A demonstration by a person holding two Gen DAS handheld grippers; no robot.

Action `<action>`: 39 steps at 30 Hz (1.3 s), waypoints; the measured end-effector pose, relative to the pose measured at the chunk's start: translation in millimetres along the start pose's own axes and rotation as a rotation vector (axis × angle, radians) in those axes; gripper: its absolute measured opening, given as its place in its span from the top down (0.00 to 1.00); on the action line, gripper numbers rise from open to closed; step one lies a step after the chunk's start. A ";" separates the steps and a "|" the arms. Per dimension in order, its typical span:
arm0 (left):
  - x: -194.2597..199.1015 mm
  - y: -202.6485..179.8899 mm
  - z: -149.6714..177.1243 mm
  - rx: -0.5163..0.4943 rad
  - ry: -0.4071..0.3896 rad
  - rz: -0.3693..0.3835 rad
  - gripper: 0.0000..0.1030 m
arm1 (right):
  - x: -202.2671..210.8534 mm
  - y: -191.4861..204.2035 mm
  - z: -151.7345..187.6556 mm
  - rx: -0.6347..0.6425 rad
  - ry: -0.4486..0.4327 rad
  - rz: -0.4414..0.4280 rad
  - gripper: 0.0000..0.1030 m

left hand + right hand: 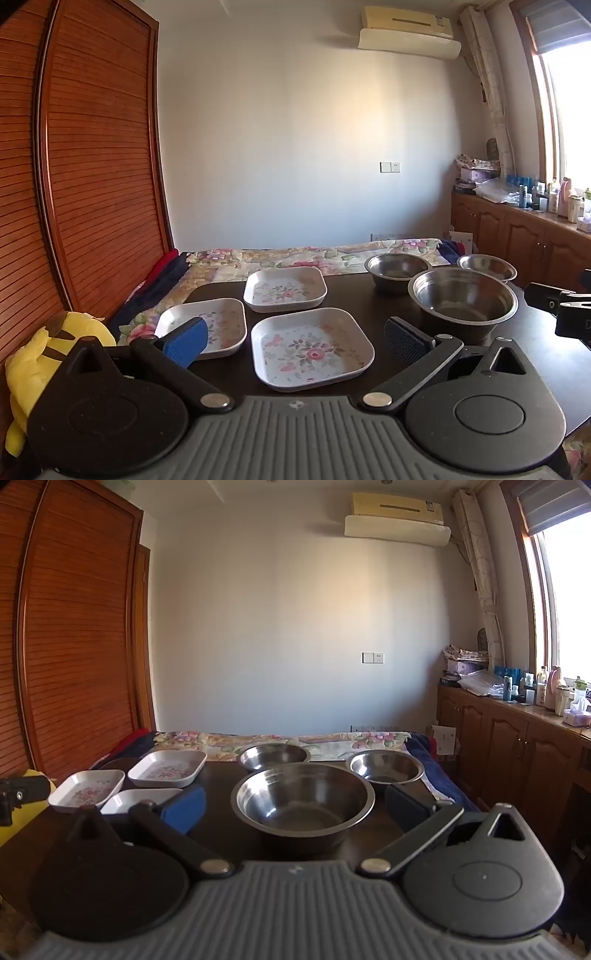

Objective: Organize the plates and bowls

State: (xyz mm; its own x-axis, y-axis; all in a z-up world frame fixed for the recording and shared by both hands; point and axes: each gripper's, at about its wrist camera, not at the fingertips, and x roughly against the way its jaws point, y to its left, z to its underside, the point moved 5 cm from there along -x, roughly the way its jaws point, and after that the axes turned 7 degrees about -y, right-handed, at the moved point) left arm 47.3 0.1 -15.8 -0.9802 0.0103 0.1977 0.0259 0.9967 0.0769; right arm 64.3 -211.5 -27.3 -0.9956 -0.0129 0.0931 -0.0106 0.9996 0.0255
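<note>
Three square white floral plates lie on the dark table [373, 302]: a near one [312, 349], a left one [207, 326] and a far one [285, 288]. Three steel bowls stand to their right: a large one [463, 299], a mid one [397, 271] and a small one [487, 266]. My left gripper [295, 341] is open and empty, just short of the near plate. My right gripper [297, 806] is open and empty, its fingers either side of the large bowl [303, 799]. The other bowls [274, 756] [386, 766] and the plates [168, 764] [88, 788] [140, 799] show there too.
A bed with a floral cover [295, 256] lies beyond the table. A wooden louvred wardrobe [92, 166] stands at the left, with a yellow plush toy [48, 350] by the table corner. Wooden cabinets [517, 749] with bottles line the right wall under the window.
</note>
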 end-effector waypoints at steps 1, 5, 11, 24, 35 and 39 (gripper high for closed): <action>0.0 0.1 0.2 -0.001 0.001 0.000 0.00 | -0.5 -0.2 0.6 -0.003 0.012 0.001 0.00; 0.4 1.8 1.3 0.002 0.004 0.002 0.00 | 2.6 0.2 0.7 0.000 0.011 0.001 0.00; -3.3 2.9 5.4 -0.011 0.011 -0.005 0.00 | 3.5 -1.3 6.3 -0.003 0.026 0.005 0.00; -4.6 2.6 6.2 -0.015 0.015 -0.004 0.00 | -0.4 -1.3 4.8 -0.003 0.037 0.006 0.00; -4.6 1.8 6.2 -0.017 0.015 -0.003 0.00 | 0.0 -0.8 4.6 -0.005 0.038 0.007 0.00; -4.6 1.7 6.3 -0.017 0.015 -0.003 0.00 | 0.5 -1.7 4.6 -0.006 0.037 0.006 0.00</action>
State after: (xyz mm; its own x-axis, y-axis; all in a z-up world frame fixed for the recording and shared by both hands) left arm 50.6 2.2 -22.7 -0.9772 0.0061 0.2121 0.0267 0.9952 0.0942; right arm 63.4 -213.2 -31.9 -0.9914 -0.0077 0.1303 -0.0037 0.9995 0.0306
